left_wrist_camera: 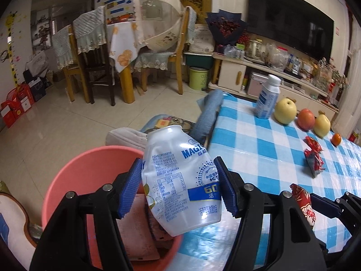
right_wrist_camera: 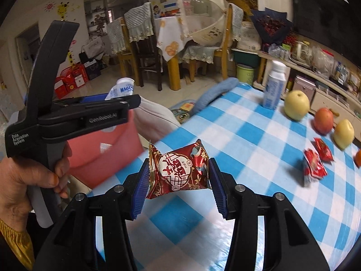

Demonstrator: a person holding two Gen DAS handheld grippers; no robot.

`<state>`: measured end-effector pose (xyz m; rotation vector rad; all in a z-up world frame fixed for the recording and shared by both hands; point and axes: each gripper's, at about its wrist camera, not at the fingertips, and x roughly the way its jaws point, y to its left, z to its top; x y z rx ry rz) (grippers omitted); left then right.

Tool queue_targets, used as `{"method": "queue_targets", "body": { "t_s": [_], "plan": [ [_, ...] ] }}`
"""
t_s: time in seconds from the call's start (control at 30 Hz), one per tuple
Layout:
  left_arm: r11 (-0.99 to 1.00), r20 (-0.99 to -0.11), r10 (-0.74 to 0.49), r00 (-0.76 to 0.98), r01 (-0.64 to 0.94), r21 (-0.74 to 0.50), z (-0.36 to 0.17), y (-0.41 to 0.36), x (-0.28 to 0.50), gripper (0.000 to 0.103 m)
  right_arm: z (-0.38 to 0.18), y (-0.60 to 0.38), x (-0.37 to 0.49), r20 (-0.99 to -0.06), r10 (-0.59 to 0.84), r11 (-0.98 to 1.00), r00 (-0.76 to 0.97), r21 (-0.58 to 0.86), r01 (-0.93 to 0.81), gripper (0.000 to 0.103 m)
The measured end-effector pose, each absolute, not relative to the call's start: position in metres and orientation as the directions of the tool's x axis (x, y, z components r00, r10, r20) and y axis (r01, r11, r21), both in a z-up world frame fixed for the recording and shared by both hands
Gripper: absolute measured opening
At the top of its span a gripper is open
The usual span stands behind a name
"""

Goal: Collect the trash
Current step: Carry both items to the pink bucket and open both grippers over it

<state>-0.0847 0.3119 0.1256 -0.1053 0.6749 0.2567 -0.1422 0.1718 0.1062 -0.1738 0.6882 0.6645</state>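
Left gripper [left_wrist_camera: 178, 187] clamped on crushed "MAGIC" bottle [left_wrist_camera: 180, 180] above the pink bin [left_wrist_camera: 67, 169]. Right gripper [right_wrist_camera: 179, 187] pinching a red snack wrapper [right_wrist_camera: 178, 169], characters unreadable, perhaps, right of that bin.

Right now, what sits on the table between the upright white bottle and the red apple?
A yellow-green pear stands between the upright white bottle and the red apple, in one row along the checked tablecloth. Both wrist views show it.

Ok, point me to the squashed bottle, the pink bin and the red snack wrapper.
squashed bottle [left_wrist_camera: 180, 180]: left wrist view, printed label at mid-body.
pink bin [left_wrist_camera: 67, 171]: left wrist view, left rim.
red snack wrapper [right_wrist_camera: 178, 169]: right wrist view, white round emblem.
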Motion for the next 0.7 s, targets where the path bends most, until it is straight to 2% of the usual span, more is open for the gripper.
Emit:
{"method": "queue_targets", "body": {
  "t_s": [0.4, 0.7],
  "plan": [
    [0.912, -0.621, 0.301, 0.724, -0.41, -0.036, 0.133, 0.374, -0.107, 0.065, 0.114, 0.244, -0.152, -0.644, 0.552, 0.705, 0.529, 0.022, -0.709, 0.051],
    [0.879, -0.621, 0.331, 0.711, -0.471, -0.071, 0.135, 0.411, -0.121, 0.065, 0.109, 0.293, -0.156, -0.661, 0.566, 0.649, 0.492, -0.01, -0.76, 0.051]
  ]
}}
